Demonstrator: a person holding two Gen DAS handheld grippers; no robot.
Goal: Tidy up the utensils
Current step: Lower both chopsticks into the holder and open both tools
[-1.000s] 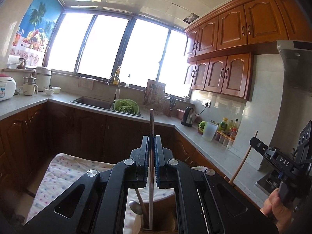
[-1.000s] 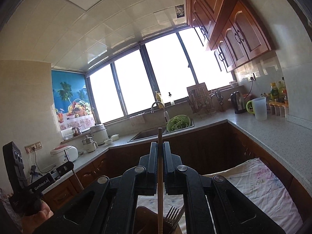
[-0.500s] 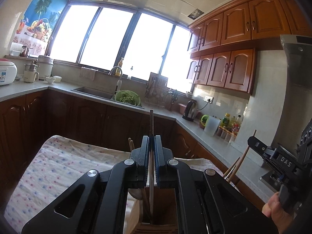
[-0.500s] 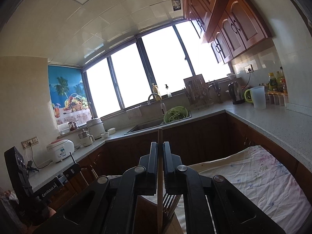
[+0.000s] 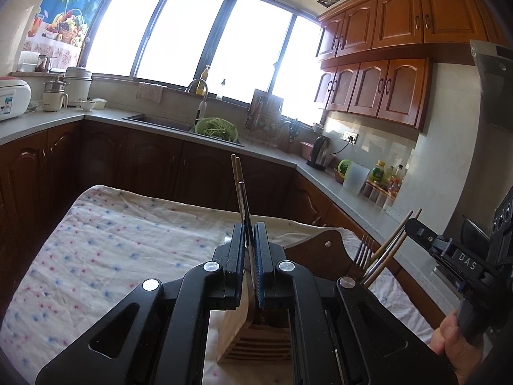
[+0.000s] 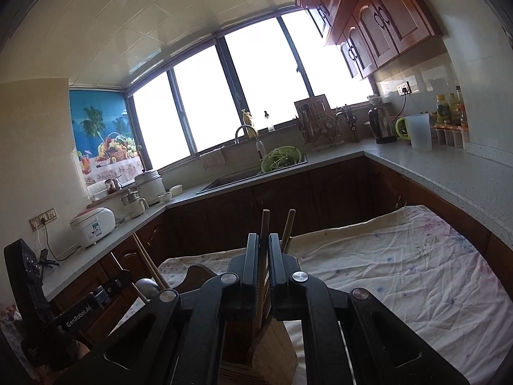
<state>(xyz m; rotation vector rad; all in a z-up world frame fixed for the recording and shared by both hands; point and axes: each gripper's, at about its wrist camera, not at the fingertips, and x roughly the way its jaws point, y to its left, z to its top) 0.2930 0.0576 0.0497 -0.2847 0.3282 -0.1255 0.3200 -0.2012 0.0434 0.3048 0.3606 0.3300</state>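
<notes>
My left gripper (image 5: 248,234) is shut on a dark chopstick (image 5: 242,192) that stands upright over the wooden utensil holder (image 5: 247,330). A second chopstick (image 5: 233,173) stands right beside it. My right gripper (image 6: 263,247) is shut on a light wooden chopstick (image 6: 264,224), its lower end inside the holder (image 6: 272,349). Another wooden chopstick (image 6: 288,227) leans next to it. A fork (image 5: 364,250) and more chopsticks (image 5: 389,247) stand in the holder's right side, by the right gripper's body (image 5: 449,250).
The holder stands on a cloth-covered table (image 5: 112,250). Dark kitchen cabinets and a grey counter (image 6: 449,173) wrap around behind it, with a sink, a green colander (image 5: 216,128), a kettle (image 6: 380,125) and a rice cooker (image 6: 93,226).
Both grippers have tilted down and lowered their chopsticks into the holder. The table and holder now show much more fully in both views.
</notes>
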